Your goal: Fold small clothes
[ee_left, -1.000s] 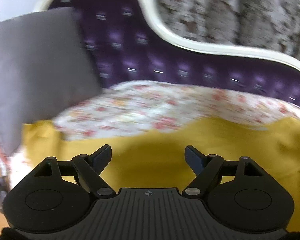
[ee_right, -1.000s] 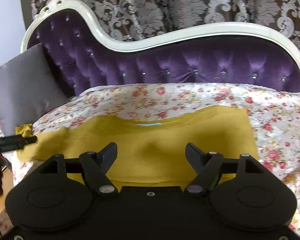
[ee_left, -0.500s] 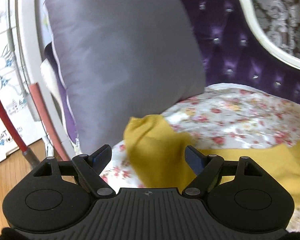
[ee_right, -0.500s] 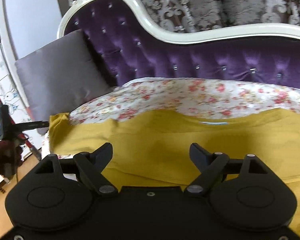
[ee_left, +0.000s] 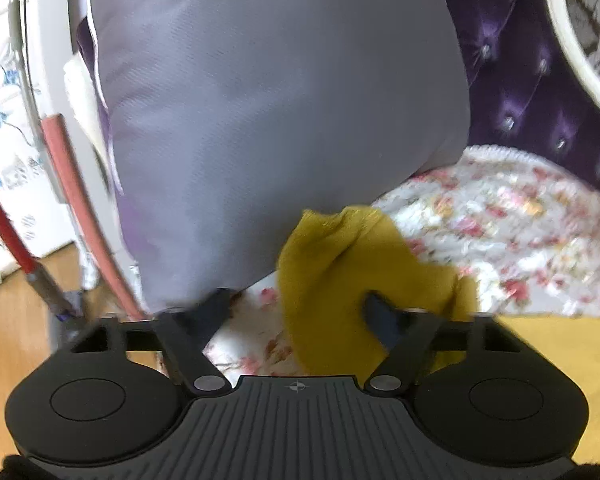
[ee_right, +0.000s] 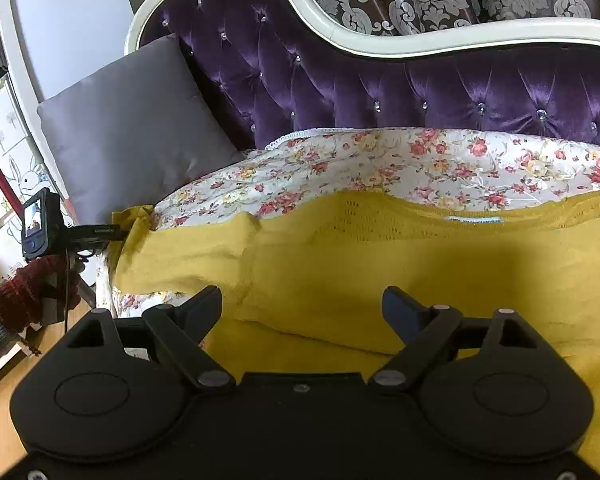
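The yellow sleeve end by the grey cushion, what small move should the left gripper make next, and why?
Probably finish closing on the sleeve end. The left gripper is closing with that bunched yellow cloth between its fingers, though the pads do not yet seem to press it. The rest of the yellow garment lies spread on the floral cover, so the sleeve likely gets folded inward.

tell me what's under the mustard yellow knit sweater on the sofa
The mustard yellow knit sweater lies on a white floral-print cover spread over the seat of the purple tufted velvet sofa. The cover shows beyond the sweater's far edge; the seat cushion beneath is hidden.
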`<action>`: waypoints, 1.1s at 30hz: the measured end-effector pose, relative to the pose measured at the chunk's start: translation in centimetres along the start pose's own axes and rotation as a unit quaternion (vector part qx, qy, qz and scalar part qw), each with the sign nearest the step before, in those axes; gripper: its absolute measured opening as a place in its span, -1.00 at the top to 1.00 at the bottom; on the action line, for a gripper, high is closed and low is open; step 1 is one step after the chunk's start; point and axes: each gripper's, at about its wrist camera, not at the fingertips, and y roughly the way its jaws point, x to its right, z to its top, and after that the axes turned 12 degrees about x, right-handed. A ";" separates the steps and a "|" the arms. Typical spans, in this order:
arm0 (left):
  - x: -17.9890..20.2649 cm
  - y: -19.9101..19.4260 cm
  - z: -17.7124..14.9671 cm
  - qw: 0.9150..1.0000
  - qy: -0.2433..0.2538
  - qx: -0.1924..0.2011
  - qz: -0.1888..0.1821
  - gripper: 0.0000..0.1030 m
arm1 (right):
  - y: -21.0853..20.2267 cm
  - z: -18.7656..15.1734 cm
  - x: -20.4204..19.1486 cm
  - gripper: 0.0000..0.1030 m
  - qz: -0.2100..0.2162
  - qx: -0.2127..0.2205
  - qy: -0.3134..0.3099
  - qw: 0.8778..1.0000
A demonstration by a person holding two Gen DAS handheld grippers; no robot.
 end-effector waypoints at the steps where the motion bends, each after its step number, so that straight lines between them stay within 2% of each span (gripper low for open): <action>1: -0.2 -0.1 0.1 1.000 -0.013 0.000 -0.015 0.95 | -0.1 0.0 0.1 -0.72 0.000 0.000 0.001 1.000; 3: 0.0 -0.8 0.8 1.000 -0.018 -0.002 -0.012 0.92 | -0.1 -0.1 0.1 -0.72 -0.001 0.000 0.004 1.000; 5: 0.7 -2.2 1.7 1.000 -0.015 0.013 -0.019 0.93 | -0.4 0.0 0.4 -0.72 -0.003 0.002 0.009 1.000; 11: 4.5 -9.6 5.9 0.994 -0.017 0.073 -0.083 0.93 | -1.9 0.0 1.1 -0.72 -0.006 0.014 0.028 0.999; 15: 9.2 -15.2 8.5 0.983 -0.004 0.111 -0.146 0.93 | -3.5 -0.2 1.9 -0.72 -0.011 0.024 0.036 0.999; 19: 15.3 -19.5 9.4 0.966 0.015 0.134 -0.219 0.92 | -5.3 -0.4 3.2 -0.72 -0.024 0.035 0.053 0.998; 23: 22.4 -21.6 8.1 0.949 0.029 0.121 -0.290 0.92 | -7.1 -0.6 5.0 -0.72 -0.043 0.044 0.074 0.995; 26: 27.2 -21.4 5.7 0.940 0.031 0.089 -0.328 0.92 | -8.3 -0.9 6.3 -0.72 -0.059 0.051 0.087 0.993; 29: 31.9 -21.3 2.5 0.933 0.041 0.061 -0.352 0.91 | -9.1 -1.3 7.5 -0.72 -0.074 0.050 0.096 0.991; 33: 35.4 -21.1 -0.7 0.929 0.065 0.044 -0.360 0.84 | -9.7 -1.9 9.0 -0.72 -0.090 0.043 0.112 0.989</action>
